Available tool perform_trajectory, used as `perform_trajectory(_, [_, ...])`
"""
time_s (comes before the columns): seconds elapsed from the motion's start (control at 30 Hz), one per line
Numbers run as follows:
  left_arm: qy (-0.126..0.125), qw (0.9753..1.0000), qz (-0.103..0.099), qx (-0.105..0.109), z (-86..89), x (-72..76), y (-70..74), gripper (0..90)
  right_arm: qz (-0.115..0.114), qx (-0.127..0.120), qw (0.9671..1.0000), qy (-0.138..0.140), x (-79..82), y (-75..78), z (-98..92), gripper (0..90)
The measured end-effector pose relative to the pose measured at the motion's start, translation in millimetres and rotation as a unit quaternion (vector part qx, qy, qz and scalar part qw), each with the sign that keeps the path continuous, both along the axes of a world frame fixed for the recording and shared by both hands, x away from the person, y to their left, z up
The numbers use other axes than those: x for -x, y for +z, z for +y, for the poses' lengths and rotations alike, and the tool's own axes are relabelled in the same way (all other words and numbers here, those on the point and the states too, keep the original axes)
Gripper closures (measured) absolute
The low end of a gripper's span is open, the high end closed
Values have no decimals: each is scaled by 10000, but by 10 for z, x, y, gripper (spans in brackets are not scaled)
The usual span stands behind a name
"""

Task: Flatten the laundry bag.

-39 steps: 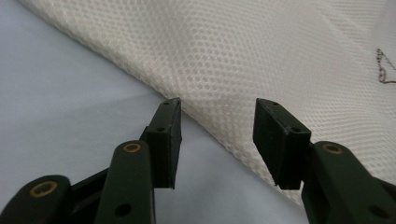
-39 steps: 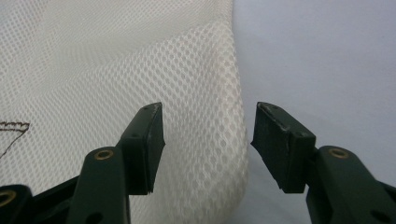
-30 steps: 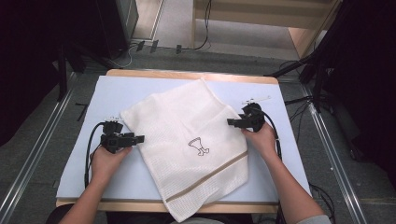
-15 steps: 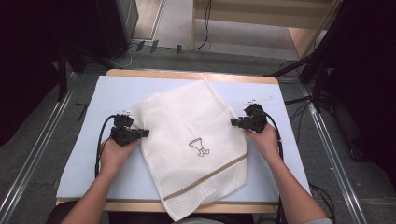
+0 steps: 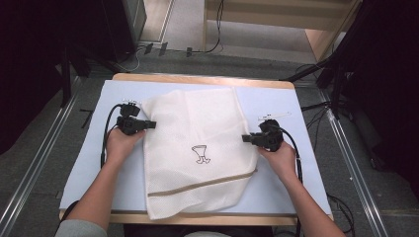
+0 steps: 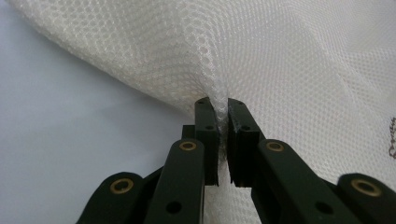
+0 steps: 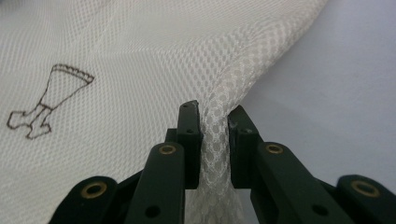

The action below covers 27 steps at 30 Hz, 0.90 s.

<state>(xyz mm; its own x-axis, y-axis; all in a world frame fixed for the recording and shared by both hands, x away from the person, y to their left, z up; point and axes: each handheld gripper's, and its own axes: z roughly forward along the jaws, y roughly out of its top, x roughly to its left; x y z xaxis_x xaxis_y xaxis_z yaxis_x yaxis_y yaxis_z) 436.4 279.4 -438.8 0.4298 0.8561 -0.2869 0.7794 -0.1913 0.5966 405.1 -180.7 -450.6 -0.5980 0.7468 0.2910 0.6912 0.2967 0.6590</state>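
A white mesh cloth point(image 5: 197, 148) with a small brown outline drawing point(image 5: 200, 154) and a tan stripe point(image 5: 207, 183) lies spread on the pale blue table point(image 5: 296, 187). My left gripper point(image 5: 150, 124) holds the cloth's left edge near the top, its jaws shut on a pinch of mesh point(image 6: 218, 100). At the cloth's right edge, the right gripper point(image 5: 245, 138) is shut on a bunched fold of mesh point(image 7: 215, 126). The brown drawing point(image 7: 46, 100) lies to the left in the right gripper view.
The cloth's lower end hangs over the table's front edge point(image 5: 163, 215). A small white strip point(image 5: 274, 116) lies on the table behind the right gripper. Metal rails point(image 5: 34, 168) run along both sides, and cables point(image 5: 197, 49) lie on the floor beyond the table.
Both grippers have turned the cloth clockwise: the left one went forward and right with its edge, the right one came back toward me. The cloth now lies straighter along the table.
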Motion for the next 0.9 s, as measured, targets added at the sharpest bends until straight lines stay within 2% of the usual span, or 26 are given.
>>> perform_trajectory(0.17, [-28, 10000, 29, 27, 17, -145, -16, 856, 30, 41, 10000, 78, 106, -26, 42, 799])
perform_trajectory(0.37, [-45, 10000, 28, -8, 20, -230, -33, 855, 148, -23, 9998, 106, 181, -67, 63, 799])
perform_trajectory(0.47, [35, 9999, 44, 91, 23, -262, -60, 846, 120, 88, 9998, 147, 217, -90, 98, 784])
perform_trajectory(0.5, [34, 9999, 49, 92, 25, -262, -69, 837, 43, 150, 9998, 136, 221, -92, 109, 768])
perform_trajectory(0.57, [63, 9999, 2, 121, 39, -244, -64, 789, -130, 278, 9994, 177, 222, -92, 117, 720])
perform_trajectory(0.67, [188, 9993, -96, 310, 110, -175, -17, 615, -206, 203, 9996, 65, 243, -48, 87, 637])
perform_trajectory(0.77, [171, 9993, -214, 239, 154, -51, 54, 532, -405, 192, 9990, -16, 307, 35, 28, 519])
perform_trajectory(0.8, [149, 9993, -242, 241, 161, -3, 75, 511, -445, 217, 9988, -23, 325, 50, 16, 507])
perform_trajectory(0.87, [62, 9995, -250, 161, 164, 139, 122, 471, -464, 134, 9988, -83, 386, 99, -40, 470])
perform_trajectory(0.9, [62, 9995, -250, 161, 164, 139, 122, 468, -403, 63, 9991, -105, 405, 112, -56, 459])
